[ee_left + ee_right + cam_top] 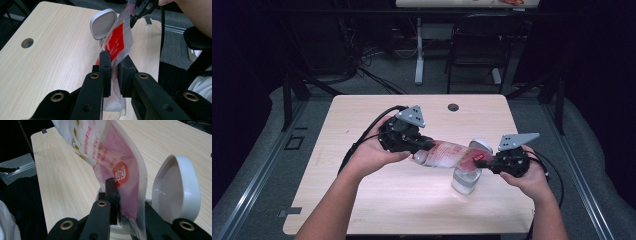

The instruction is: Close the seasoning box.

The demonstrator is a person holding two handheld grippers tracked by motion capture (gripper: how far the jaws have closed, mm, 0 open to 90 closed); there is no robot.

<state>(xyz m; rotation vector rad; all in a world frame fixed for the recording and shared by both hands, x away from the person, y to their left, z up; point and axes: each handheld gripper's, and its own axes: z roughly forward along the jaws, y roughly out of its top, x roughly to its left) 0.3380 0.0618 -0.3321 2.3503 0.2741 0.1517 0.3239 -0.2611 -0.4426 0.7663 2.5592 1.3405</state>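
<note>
Left tongs pinching one end of red-and-white plastic pouch; right tongs pinching other end. Pouch stretched level above wooden bench, over white lidded container.

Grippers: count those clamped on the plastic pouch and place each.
2. The left gripper pinches the plastic pouch at its left end; the right gripper pinches its right end, above the white container.

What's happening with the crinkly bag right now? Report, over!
Left gripper and right gripper both clamped on the plastic bag, one at each end. Bag held above the open-lidded container. Table otherwise bare, nothing in the way.
</note>
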